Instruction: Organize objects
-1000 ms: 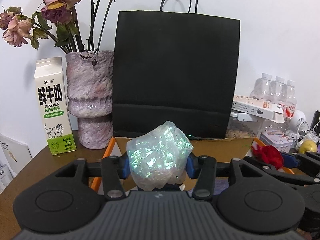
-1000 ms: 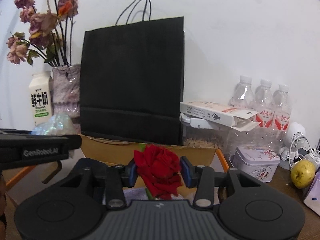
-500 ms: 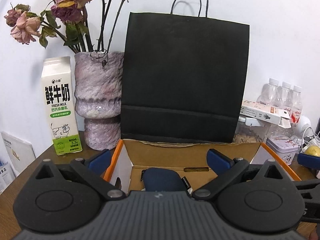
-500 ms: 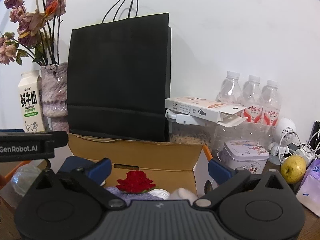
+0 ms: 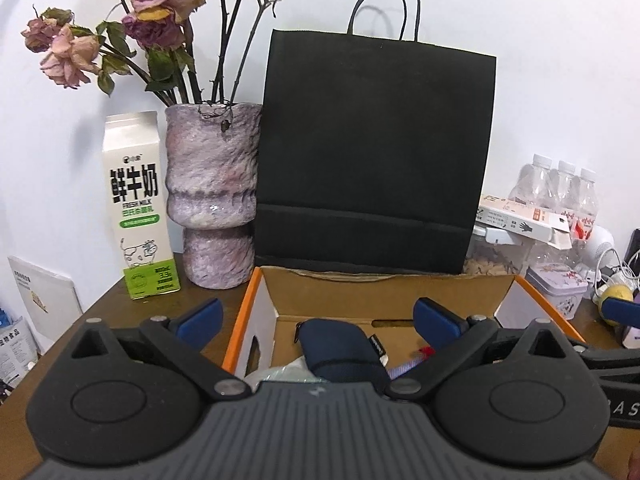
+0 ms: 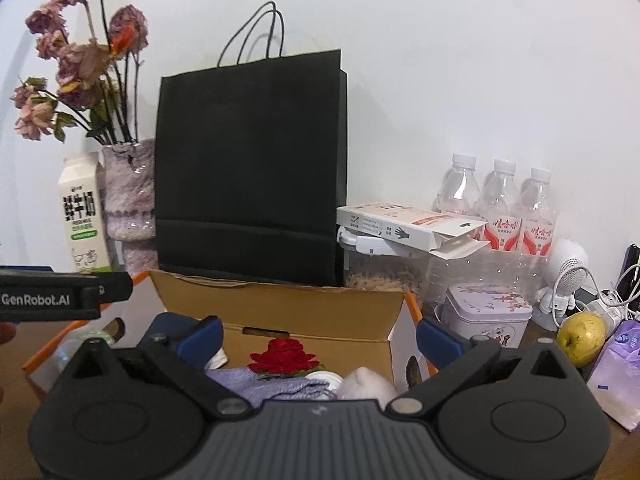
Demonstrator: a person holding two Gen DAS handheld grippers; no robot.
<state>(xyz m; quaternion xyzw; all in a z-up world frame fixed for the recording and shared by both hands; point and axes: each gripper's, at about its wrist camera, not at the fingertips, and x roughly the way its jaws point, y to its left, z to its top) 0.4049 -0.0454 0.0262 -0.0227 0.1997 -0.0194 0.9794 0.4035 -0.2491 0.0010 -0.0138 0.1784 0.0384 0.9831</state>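
A: R gripper (image 6: 318,338)?
B: Jaws spread wide, nothing between, above the cardboard box (image 6: 280,308).
A: What's in the box?
B: Red rose (image 6: 283,356) lying on purple cloth (image 6: 256,384); white lump (image 6: 366,382) at its 4 o'clock.
A: Around it?
B: Black paper bag (image 6: 250,168) at box's 12, tin (image 6: 488,314) at 3, yellow fruit (image 6: 581,338) farther out at 3. L gripper body (image 6: 60,298) at 9.

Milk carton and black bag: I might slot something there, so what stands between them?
In both wrist views, the purple vase of dried roses stands between the milk carton and the black paper bag.
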